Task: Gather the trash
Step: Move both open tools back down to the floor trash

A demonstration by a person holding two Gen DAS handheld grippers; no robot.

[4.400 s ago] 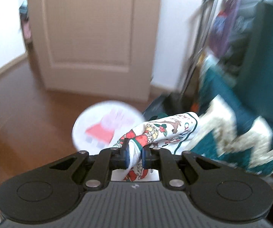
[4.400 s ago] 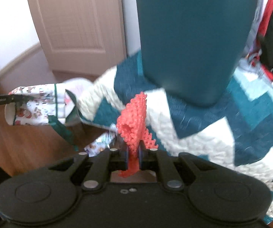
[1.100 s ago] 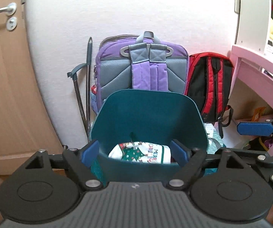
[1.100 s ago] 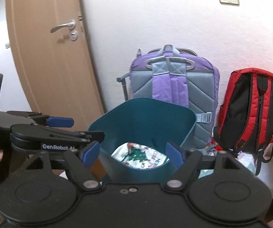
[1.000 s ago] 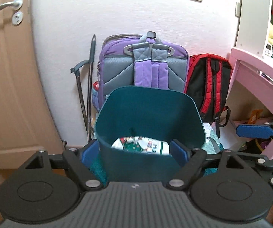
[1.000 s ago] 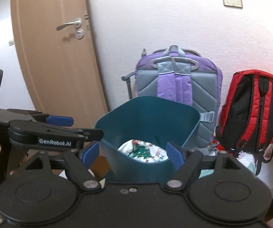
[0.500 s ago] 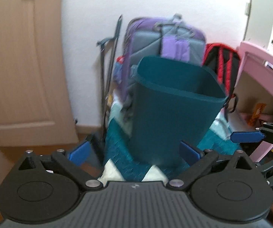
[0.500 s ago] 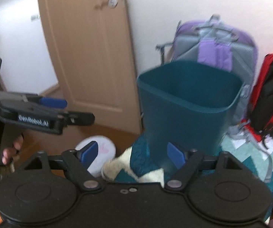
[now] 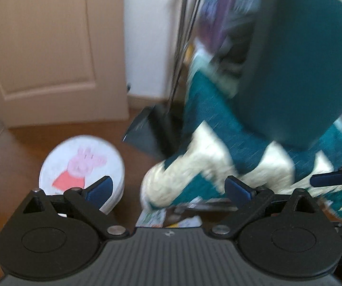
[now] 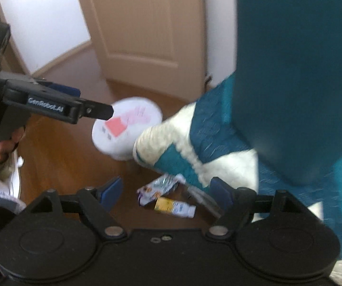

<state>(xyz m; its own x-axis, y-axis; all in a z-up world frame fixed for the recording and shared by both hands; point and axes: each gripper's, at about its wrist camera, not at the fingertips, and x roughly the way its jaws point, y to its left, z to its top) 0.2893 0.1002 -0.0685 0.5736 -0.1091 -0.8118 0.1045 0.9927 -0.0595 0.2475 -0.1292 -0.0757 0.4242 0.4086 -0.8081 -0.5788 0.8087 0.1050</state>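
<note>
A crumpled printed wrapper [image 10: 159, 188] and a small yellow-and-white tube [image 10: 174, 208] lie on the wood floor at the rug's corner. My right gripper [image 10: 166, 191] hangs open just above them, nothing between its fingers. My left gripper [image 9: 168, 189] is also open and empty, over the rug's edge, with part of the wrapper [image 9: 168, 217] showing below it. The teal bin [image 9: 302, 59] [image 10: 297, 71] stands on the rug to the right; its inside is hidden. In the right wrist view the left gripper [image 10: 51, 102] reaches in from the left, held by a hand [image 10: 6, 147].
A teal-and-white rug [image 9: 206, 166] [image 10: 194, 147] lies under the bin. A round white tin with a pink pig picture [image 9: 82, 164] [image 10: 125, 128] sits on the floor left of the rug. A dark dustpan [image 9: 147, 128], thin poles and a closed door [image 9: 51, 47] stand behind.
Both grippers have dropped from above the bin's mouth toward the floor and tilted down. The bin's contents have gone out of sight; floor trash has come into view. The left jaws stand wider.
</note>
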